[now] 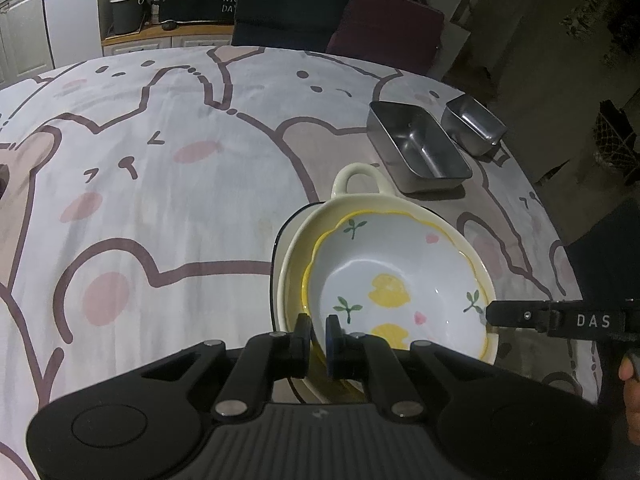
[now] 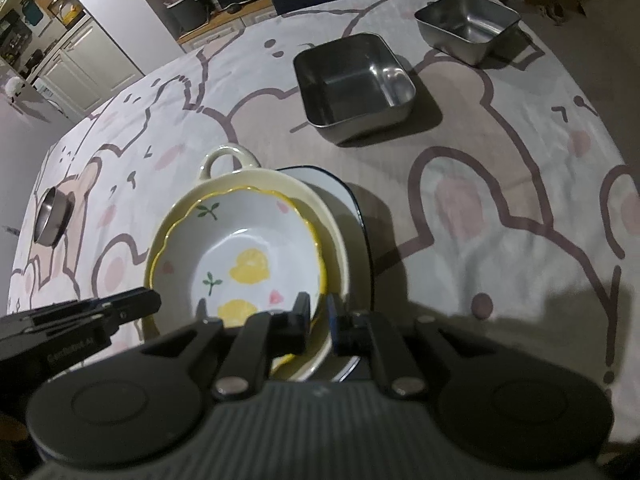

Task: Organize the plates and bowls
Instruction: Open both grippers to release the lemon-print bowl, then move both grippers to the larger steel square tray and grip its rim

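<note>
A white bowl with a wavy yellow rim and painted yellow fruit is nested in a cream dish that has a loop handle. Both rest on a white plate with a dark blue edge. My left gripper is shut on the near rim of the painted bowl. From the right, my right gripper reaches the bowl's opposite rim. In the right wrist view the right gripper straddles the painted bowl rim with a small gap at the pads. The left gripper shows at the bowl's left edge.
Two rectangular steel containers stand beyond the stack near the table's right edge. A small round steel bowl sits far left. Dark chairs line the far side of the bear-print tablecloth. A hand is at the right edge.
</note>
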A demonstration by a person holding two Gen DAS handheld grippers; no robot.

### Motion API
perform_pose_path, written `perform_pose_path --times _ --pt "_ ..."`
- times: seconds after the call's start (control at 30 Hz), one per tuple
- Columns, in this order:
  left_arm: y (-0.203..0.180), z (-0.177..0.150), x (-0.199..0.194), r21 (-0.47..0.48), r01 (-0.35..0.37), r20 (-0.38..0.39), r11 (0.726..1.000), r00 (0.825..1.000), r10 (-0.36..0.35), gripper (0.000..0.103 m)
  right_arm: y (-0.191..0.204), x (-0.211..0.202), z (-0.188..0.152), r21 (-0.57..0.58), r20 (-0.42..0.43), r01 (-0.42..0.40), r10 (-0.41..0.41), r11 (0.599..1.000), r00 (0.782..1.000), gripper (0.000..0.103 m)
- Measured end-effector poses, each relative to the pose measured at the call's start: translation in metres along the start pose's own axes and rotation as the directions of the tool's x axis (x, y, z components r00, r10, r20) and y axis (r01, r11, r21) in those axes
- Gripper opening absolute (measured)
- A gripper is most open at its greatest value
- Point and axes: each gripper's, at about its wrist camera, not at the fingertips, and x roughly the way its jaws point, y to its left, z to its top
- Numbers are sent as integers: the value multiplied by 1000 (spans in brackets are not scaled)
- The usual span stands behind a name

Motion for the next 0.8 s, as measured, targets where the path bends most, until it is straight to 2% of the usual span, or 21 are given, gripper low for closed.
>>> perform_pose_path --times 0.1,0.17,0.2,0.23,0.27,0.33,0.4,0.53,0.63,0.8 --pt "0 -1 -4 -2 12 1 1000 1000 -12 9 3 -6 -3 -11 14 -10 10 1000 1000 22" --pt "-2 -2 -7 4 15 4 1000 1000 -15 10 4 -10 -5 -20 21 -12 13 1000 1000 31" --pt "-3 -2 -10 9 15 7 1000 1000 -15 14 6 -12 -6 -27 25 -12 12 1000 1000 34" --pt "-4 -2 -13 15 16 13 1000 1000 -16 26 7 -15 -8 -36 30 -11 12 999 999 43" --pt "-6 -3 -16 23 19 23 1000 1000 -19 33 9 -17 -9 -44 35 -12 13 999 999 51" --pt "-8 -3 -24 36 18 48 999 999 -19 63 12 -23 -12 -60 52 -7 10 998 999 63" --pt "-13 -2 -34 80 -4 83 997 997 -3 79 14 -31 -15 -80 78 2 4 997 997 73" --pt "-14 9 -49 143 -49 143 989 989 28 99 13 -49 -19 -78 136 17 -6 997 991 86" --pt "-8 23 -53 145 -63 180 987 983 37 103 12 -61 -19 -67 193 42 -28 997 981 103" --pt "-1 59 -47 190 -85 236 978 971 39 103 6 -72 -13 -3 281 59 -56 998 958 103"
